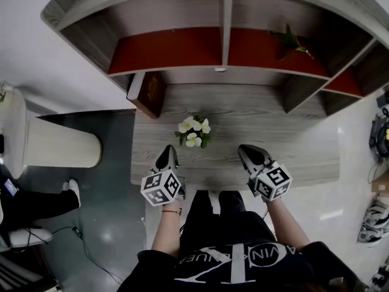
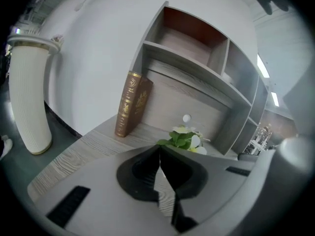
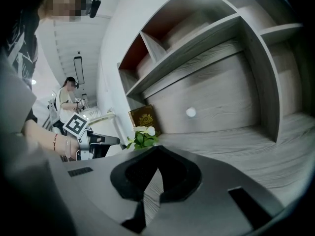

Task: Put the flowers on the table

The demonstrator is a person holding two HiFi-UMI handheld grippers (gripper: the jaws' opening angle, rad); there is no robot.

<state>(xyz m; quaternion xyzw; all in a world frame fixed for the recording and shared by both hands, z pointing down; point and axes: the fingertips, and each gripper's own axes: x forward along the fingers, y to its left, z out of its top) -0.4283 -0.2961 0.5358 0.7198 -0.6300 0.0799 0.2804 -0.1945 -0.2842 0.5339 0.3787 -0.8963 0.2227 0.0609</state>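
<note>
A small bunch of white flowers with green leaves point(image 1: 194, 131) stands on the grey wood table point(image 1: 292, 157), in front of the shelf unit. My left gripper point(image 1: 168, 154) hovers just short of the flowers, to their near left, shut and empty. On the near right my right gripper point(image 1: 245, 150) is also shut with nothing in it. In the left gripper view the flowers point(image 2: 184, 137) show just beyond the closed jaws of the left gripper point(image 2: 160, 150). The right gripper view has the flowers point(image 3: 142, 136) left of the right gripper point(image 3: 157, 149), with the left gripper point(image 3: 101, 140) beside them.
A brown book point(image 1: 149, 93) leans against the shelf side at the table's back left. A green plant point(image 1: 293, 41) lies in the upper right shelf. A white ribbed cylinder point(image 1: 61, 142) stands left of the table. A seated person point(image 1: 30, 202) is at far left.
</note>
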